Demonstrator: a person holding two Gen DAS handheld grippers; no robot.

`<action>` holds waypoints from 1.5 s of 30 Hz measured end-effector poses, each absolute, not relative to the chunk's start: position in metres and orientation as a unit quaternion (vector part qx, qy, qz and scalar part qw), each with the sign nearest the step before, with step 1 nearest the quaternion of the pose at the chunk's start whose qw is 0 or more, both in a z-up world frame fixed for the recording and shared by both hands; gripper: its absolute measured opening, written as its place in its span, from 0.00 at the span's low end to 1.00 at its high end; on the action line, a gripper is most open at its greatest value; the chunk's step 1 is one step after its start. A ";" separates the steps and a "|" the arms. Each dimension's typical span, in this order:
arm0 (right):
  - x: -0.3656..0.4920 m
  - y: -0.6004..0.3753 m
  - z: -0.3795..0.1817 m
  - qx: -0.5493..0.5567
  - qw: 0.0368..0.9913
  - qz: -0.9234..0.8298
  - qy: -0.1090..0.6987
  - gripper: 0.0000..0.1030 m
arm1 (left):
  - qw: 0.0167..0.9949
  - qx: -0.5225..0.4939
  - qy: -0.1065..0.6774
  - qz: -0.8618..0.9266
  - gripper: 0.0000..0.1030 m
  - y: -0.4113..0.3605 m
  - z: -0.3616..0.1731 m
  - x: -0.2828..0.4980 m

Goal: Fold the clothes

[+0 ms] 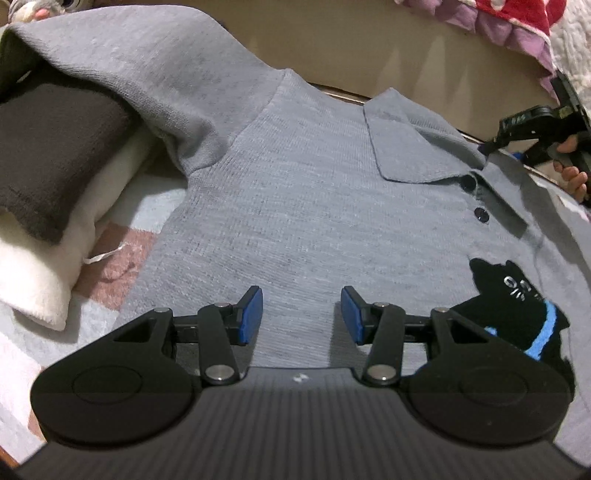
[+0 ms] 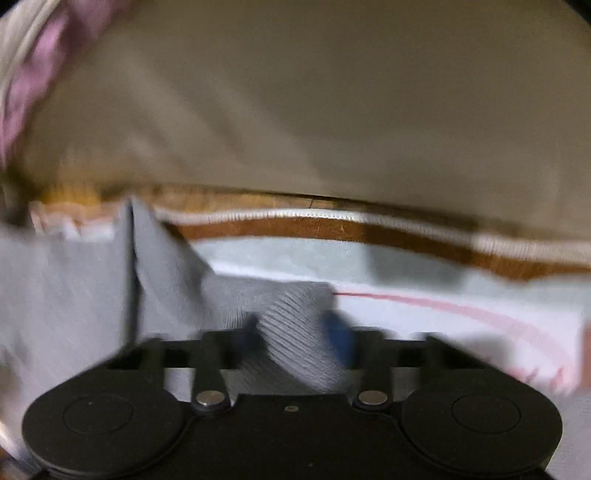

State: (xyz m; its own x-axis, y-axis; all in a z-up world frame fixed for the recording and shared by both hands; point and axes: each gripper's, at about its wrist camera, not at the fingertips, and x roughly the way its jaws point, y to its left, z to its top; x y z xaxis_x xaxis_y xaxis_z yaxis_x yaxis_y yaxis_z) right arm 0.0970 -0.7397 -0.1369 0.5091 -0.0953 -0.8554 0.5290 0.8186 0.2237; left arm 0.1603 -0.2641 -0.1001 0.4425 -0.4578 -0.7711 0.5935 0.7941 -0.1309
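A grey polo shirt (image 1: pixel 295 203) lies front up on the bed, with its collar (image 1: pixel 406 147), two dark buttons and a black cat patch (image 1: pixel 517 306). My left gripper (image 1: pixel 301 314) hovers open over the chest, with nothing between its blue pads. One sleeve (image 1: pixel 147 74) is draped up over a pile at the left. At the right edge a hand holds my right gripper (image 1: pixel 489 146) by the shirt's far shoulder. In the blurred right wrist view, the right gripper (image 2: pixel 295 336) is shut on the ribbed grey cuff (image 2: pixel 295 325) of the other sleeve.
A folded dark grey cloth (image 1: pixel 55 155) lies on a white one (image 1: pixel 44 273) at the left. The checked blanket (image 1: pixel 122 258) covers the bed. A beige board (image 1: pixel 369 48) and a wooden edge (image 2: pixel 332 225) bound the far side. Red and purple fabric (image 1: pixel 517 18) is at the top right.
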 end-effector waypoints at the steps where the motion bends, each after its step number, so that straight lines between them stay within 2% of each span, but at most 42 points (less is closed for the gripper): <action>1: 0.090 -0.737 -0.127 0.227 0.848 -0.199 0.435 0.21 | 0.846 0.078 0.429 -0.306 0.44 -0.264 -0.100 0.162; 2: 0.083 -0.735 -0.118 0.217 0.860 -0.214 0.409 0.20 | 0.847 0.070 0.430 -0.304 0.44 -0.263 -0.100 0.163; 4: 0.065 -0.742 -0.098 0.194 0.881 -0.265 0.341 0.12 | 0.848 0.055 0.433 -0.300 0.45 -0.260 -0.100 0.167; 5: 0.062 -0.748 -0.098 0.194 0.881 -0.273 0.334 0.12 | 0.849 0.056 0.433 -0.298 0.45 -0.260 -0.101 0.168; 9: 0.072 -0.760 -0.113 0.190 0.862 -0.265 0.388 0.12 | 0.852 0.070 0.429 -0.293 0.45 -0.261 -0.104 0.168; 11: 0.055 -0.756 -0.108 0.200 0.876 -0.264 0.352 0.29 | 0.851 0.075 0.428 -0.295 0.47 -0.262 -0.103 0.167; 12: 0.043 -0.757 -0.106 0.224 0.876 -0.259 0.339 0.49 | 0.850 0.074 0.429 -0.296 0.48 -0.262 -0.102 0.167; 13: 0.031 -0.759 -0.105 0.248 0.876 -0.255 0.326 0.52 | 0.849 0.074 0.430 -0.298 0.48 -0.262 -0.102 0.167; 15: -0.002 -0.761 -0.102 0.290 0.873 -0.251 0.302 0.52 | 0.848 0.074 0.432 -0.297 0.48 -0.262 -0.101 0.168; 19: -0.056 -0.771 -0.109 0.231 0.857 -0.309 0.341 0.52 | 0.850 0.076 0.434 -0.290 0.48 -0.263 -0.100 0.167; 24: -0.099 -0.786 -0.123 0.228 0.857 -0.283 0.364 0.52 | 0.848 0.078 0.423 -0.309 0.48 -0.273 -0.097 0.165; 26: -0.102 -0.786 -0.130 0.237 0.862 -0.257 0.366 0.53 | 0.843 0.074 0.422 -0.324 0.48 -0.283 -0.094 0.163; 28: -0.086 -0.781 -0.138 0.226 0.865 -0.243 0.375 0.59 | 0.837 0.070 0.425 -0.336 0.48 -0.295 -0.092 0.161; 32: -0.058 -0.770 -0.155 0.191 0.874 -0.223 0.388 0.59 | 0.825 0.061 0.446 -0.342 0.48 -0.306 -0.093 0.153; 33: -0.053 -0.762 -0.157 0.158 0.880 -0.225 0.387 0.50 | 0.825 0.067 0.446 -0.341 0.48 -0.308 -0.093 0.151; 34: -0.049 -0.756 -0.158 0.129 0.885 -0.228 0.384 0.25 | 0.824 0.073 0.447 -0.339 0.48 -0.309 -0.094 0.148; 35: -0.051 -0.753 -0.152 0.121 0.889 -0.235 0.374 0.21 | 0.825 0.079 0.447 -0.336 0.48 -0.310 -0.095 0.147; 38: -0.055 -0.745 -0.135 0.102 0.897 -0.256 0.345 0.17 | 0.830 0.086 0.446 -0.324 0.48 -0.305 -0.097 0.148; 41: -0.063 -0.764 -0.140 0.115 0.879 -0.302 0.350 0.16 | 0.836 0.079 0.449 -0.307 0.48 -0.296 -0.102 0.153; 45: -0.044 -0.757 -0.155 0.089 0.861 -0.310 0.394 0.20 | 0.841 0.075 0.445 -0.298 0.48 -0.288 -0.103 0.159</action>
State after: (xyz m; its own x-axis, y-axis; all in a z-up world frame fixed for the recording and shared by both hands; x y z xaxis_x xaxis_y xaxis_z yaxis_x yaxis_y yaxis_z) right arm -0.0443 -0.7565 -0.1552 0.4977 -0.4630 -0.7334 0.6039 0.7919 -0.0901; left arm 0.1593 -0.2882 -0.1026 0.4261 -0.4352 -0.7931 0.5682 0.8109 -0.1397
